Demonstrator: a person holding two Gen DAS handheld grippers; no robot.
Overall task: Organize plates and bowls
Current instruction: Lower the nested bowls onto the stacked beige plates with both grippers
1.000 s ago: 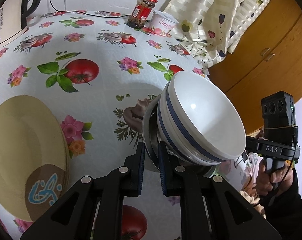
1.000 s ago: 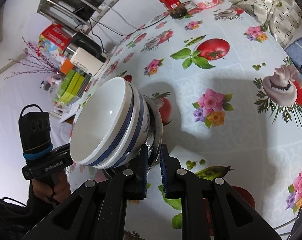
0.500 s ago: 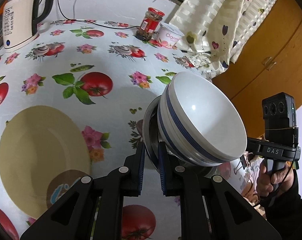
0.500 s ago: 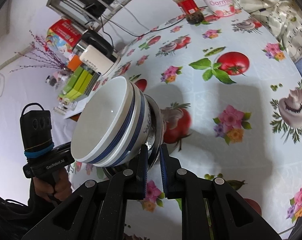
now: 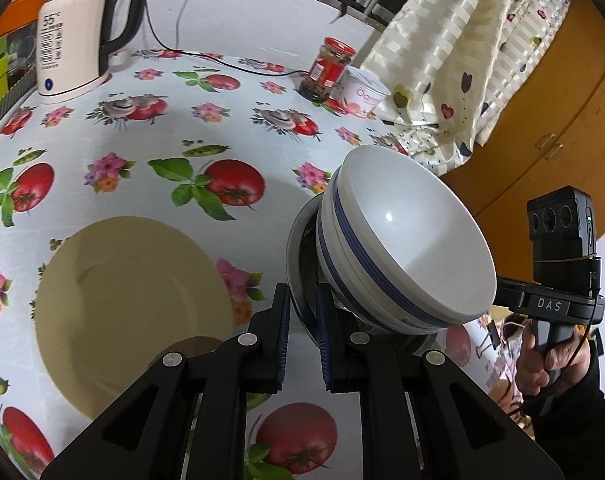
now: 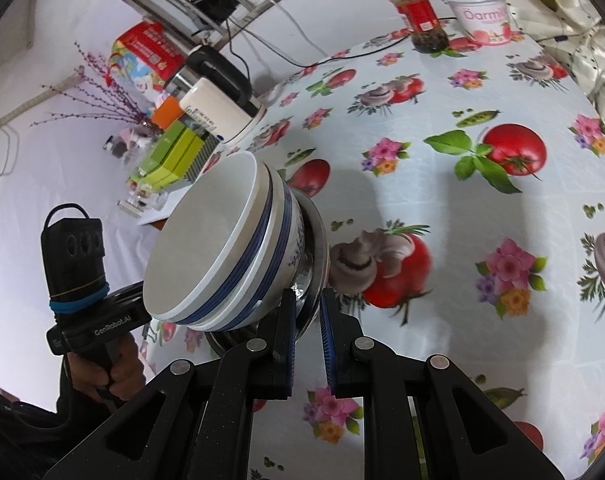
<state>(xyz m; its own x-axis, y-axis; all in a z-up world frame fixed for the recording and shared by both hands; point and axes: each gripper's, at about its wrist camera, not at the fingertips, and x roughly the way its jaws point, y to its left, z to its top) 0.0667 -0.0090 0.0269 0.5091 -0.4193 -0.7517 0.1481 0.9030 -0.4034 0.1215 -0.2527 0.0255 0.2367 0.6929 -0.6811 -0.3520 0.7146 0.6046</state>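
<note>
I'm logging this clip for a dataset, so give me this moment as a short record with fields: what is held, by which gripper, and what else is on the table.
held: stack of white bowls with blue bands, nested in a metal bowl, lifted and tilted
left gripper: shut on the metal bowl's rim
right gripper: shut on the rim's opposite side
on table: yellow plate, left of the stack in the left wrist view
far edge: kettle, red-lidded jar, yogurt tub
surface: floral tablecloth
</note>
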